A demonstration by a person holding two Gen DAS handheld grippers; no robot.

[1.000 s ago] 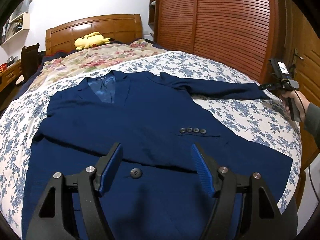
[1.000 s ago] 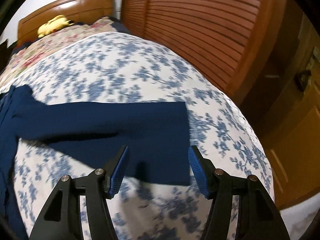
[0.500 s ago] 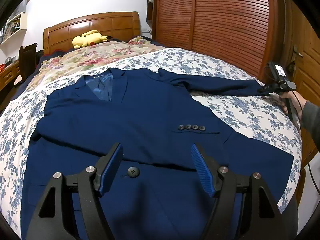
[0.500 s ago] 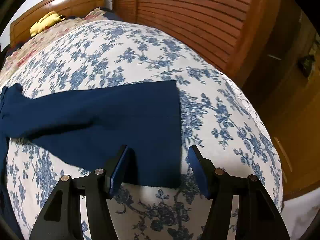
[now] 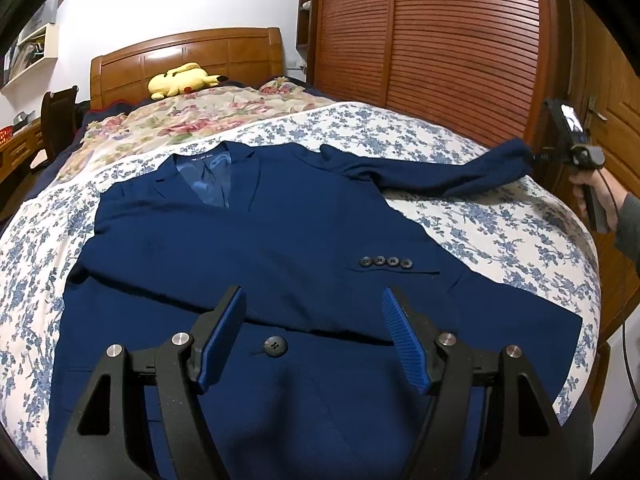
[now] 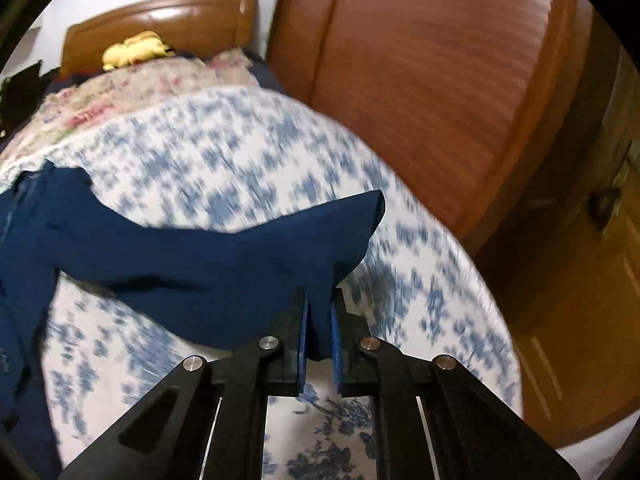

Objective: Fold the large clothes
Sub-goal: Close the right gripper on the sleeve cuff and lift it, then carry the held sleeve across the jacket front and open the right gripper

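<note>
A navy blue suit jacket (image 5: 260, 248) lies face up on the bed, its collar toward the headboard. One sleeve is folded across its front, with a row of cuff buttons (image 5: 386, 262). My left gripper (image 5: 314, 328) is open and empty, hovering above the jacket's lower front by a large button (image 5: 275, 346). The other sleeve (image 5: 440, 170) stretches out to the right. My right gripper (image 6: 319, 312) is shut on that sleeve's cuff (image 6: 344, 232) and holds it lifted off the bed. The right gripper also shows in the left wrist view (image 5: 536, 156).
The bed has a blue floral sheet (image 5: 500, 224) and a floral quilt (image 5: 192, 116) near the wooden headboard (image 5: 188, 56). A yellow plush toy (image 5: 180, 80) lies there. Slatted wardrobe doors (image 5: 440, 40) stand close on the right. A chair (image 5: 58, 120) is at the left.
My right gripper has closed on the sleeve cuff and lifted it off the sheet. My left gripper stays open over the jacket front.
</note>
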